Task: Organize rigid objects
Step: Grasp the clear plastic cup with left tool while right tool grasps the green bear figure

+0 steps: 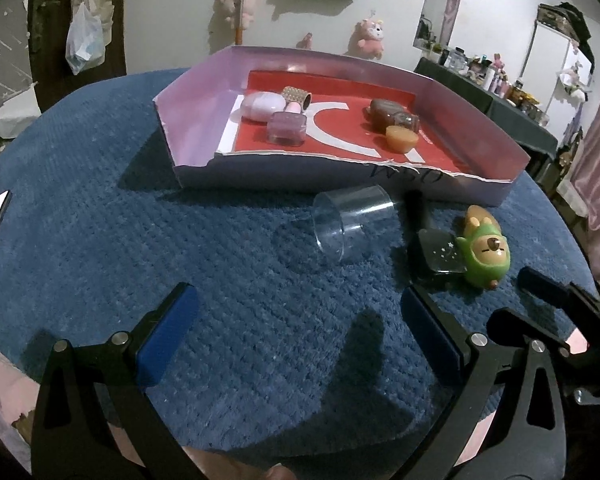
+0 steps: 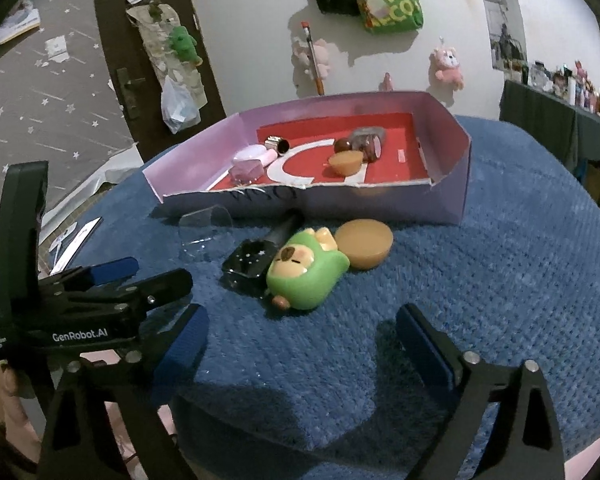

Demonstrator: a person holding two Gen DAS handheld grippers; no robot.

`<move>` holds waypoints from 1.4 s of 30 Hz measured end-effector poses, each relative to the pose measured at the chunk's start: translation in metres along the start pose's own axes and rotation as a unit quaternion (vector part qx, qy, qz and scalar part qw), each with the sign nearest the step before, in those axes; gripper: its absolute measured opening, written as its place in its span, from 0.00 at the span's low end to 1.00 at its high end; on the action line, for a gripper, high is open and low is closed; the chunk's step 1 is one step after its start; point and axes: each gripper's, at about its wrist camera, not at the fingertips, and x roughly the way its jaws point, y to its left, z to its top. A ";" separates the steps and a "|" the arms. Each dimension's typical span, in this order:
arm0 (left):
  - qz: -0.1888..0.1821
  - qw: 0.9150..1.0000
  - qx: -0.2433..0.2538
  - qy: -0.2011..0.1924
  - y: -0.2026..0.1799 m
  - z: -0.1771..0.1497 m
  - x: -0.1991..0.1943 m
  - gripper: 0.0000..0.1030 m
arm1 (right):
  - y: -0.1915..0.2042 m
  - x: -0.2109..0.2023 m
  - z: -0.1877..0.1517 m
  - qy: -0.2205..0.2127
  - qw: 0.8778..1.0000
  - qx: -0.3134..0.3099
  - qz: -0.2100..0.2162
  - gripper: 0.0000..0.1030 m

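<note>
The room is dim, with light coming from above and behind the cardboard tray [image 1: 196, 172]. Dark shadows fall in front of the tray on the blue mat [image 1: 220, 280]. Fisheye bending curves all edges; the corners are black and a little soft.

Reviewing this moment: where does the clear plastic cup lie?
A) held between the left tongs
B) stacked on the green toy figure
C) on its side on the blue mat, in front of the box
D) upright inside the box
C: the clear plastic cup lies tipped on its side on the blue mat, outside the box and touched by neither tongs.
</note>
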 end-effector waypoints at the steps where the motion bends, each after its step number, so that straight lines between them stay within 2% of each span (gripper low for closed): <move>1: 0.000 1.000 0.000 0.000 0.000 0.001 0.001 1.00 | -0.001 0.002 0.000 0.003 1.000 0.006 0.004 0.89; 19: -0.005 1.000 -0.028 0.006 -0.001 0.027 0.022 0.97 | -0.010 0.018 0.019 0.012 0.996 0.062 0.058 0.65; 21: -0.008 1.000 -0.025 0.005 -0.004 0.029 0.024 0.92 | -0.012 0.020 0.021 0.013 0.996 0.069 0.062 0.63; 26: -0.005 1.000 -0.017 0.003 -0.010 0.033 0.028 0.71 | -0.016 0.024 0.024 0.014 0.994 0.084 0.066 0.61; 28: -0.011 1.000 -0.017 0.001 -0.011 0.035 0.029 0.63 | -0.018 0.025 0.025 0.013 0.994 0.090 0.064 0.57; 30: -0.016 1.000 -0.012 0.001 -0.013 0.035 0.029 0.52 | -0.021 0.026 0.026 0.013 0.994 0.096 0.055 0.44; 32: -0.016 1.000 -0.004 0.000 -0.016 0.034 0.029 0.40 | -0.026 0.026 0.025 0.014 0.992 0.104 0.063 0.43; 42: -0.025 1.000 -0.001 -0.007 -0.011 0.030 0.016 0.34 | -0.024 0.018 0.022 0.010 0.993 0.097 0.064 0.43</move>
